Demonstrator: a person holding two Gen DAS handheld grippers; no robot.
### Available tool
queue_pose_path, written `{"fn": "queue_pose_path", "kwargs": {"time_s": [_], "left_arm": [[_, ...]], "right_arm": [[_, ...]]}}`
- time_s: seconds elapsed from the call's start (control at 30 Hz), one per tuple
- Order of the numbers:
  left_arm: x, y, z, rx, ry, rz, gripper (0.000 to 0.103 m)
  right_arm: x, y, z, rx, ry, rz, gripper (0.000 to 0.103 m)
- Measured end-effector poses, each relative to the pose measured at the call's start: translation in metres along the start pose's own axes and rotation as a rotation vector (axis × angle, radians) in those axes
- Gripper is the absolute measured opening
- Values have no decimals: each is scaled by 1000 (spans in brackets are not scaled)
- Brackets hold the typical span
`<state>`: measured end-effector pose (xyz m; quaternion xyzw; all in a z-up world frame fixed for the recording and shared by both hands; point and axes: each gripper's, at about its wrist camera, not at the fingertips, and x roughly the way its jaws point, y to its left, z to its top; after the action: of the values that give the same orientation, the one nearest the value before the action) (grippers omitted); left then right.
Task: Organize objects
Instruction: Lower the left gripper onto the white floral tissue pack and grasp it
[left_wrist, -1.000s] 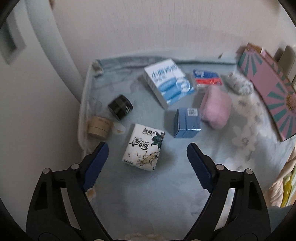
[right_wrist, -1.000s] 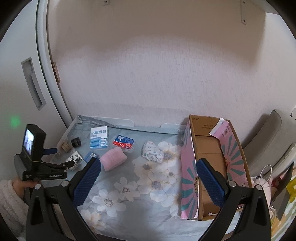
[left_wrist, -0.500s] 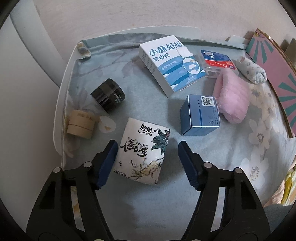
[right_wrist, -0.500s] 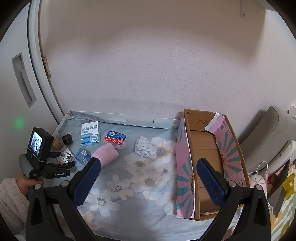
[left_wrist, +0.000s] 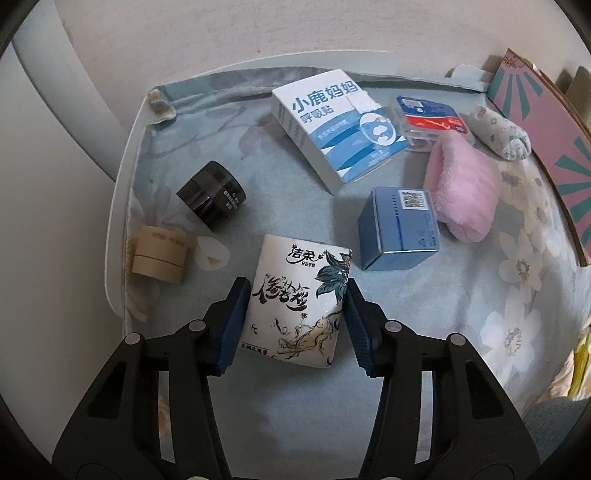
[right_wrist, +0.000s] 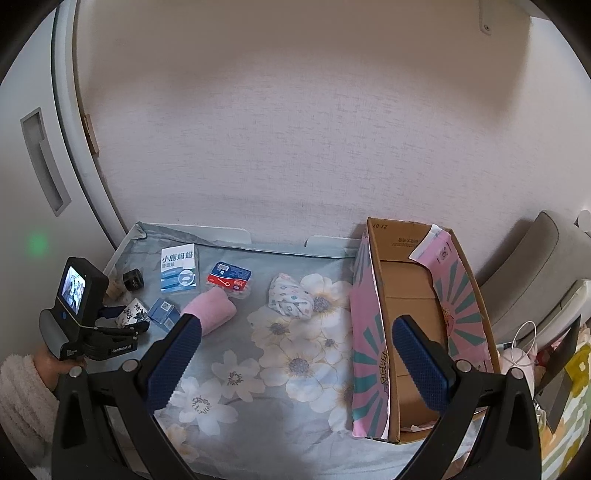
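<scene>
My left gripper (left_wrist: 293, 291) is closed around a white tissue pack with black ink drawings (left_wrist: 299, 306), its blue pads touching both sides; the pack lies on the blue floral cloth (left_wrist: 258, 406). The pack also shows small in the right wrist view (right_wrist: 132, 313), between the left gripper's fingers (right_wrist: 142, 326). My right gripper (right_wrist: 295, 343) is open and empty, held high above the table. An open pink-and-teal cardboard box (right_wrist: 417, 314) stands at the right of the table.
Around the pack lie a black jar (left_wrist: 211, 192), tape rolls (left_wrist: 159, 254), a blue cube box (left_wrist: 400, 229), a white-blue box (left_wrist: 338, 123), a red-blue packet (left_wrist: 430, 118), a pink towel (left_wrist: 465, 188) and a patterned cloth bundle (left_wrist: 502, 133). A wall stands behind.
My left gripper moved forward and down and its jaws closed from wide open onto the tissue pack. The right gripper stayed open, shifting only slightly.
</scene>
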<state>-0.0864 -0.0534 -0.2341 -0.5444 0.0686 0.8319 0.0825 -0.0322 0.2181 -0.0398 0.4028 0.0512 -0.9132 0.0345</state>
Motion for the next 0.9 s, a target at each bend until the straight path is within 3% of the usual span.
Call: {"fn": "queue_pose_path", "kwargs": {"time_s": [0.2,0.37,0.77,0.9], "left_arm": [[-21,-1,1,-23,-37,-1,47],[-55,-3,10,-68,-113,-8,47],[-175,-16,14,-119,-345,19,47],[-213,-25,8,-138,-424,62,47]], "right_arm": [[-3,-1,0,7,-13,9,103],[-12,-1,2,4,-40,26,103],[-29,5,11,-12,-110,106,103],[-34,8,13,-20,-137,128,103]]}}
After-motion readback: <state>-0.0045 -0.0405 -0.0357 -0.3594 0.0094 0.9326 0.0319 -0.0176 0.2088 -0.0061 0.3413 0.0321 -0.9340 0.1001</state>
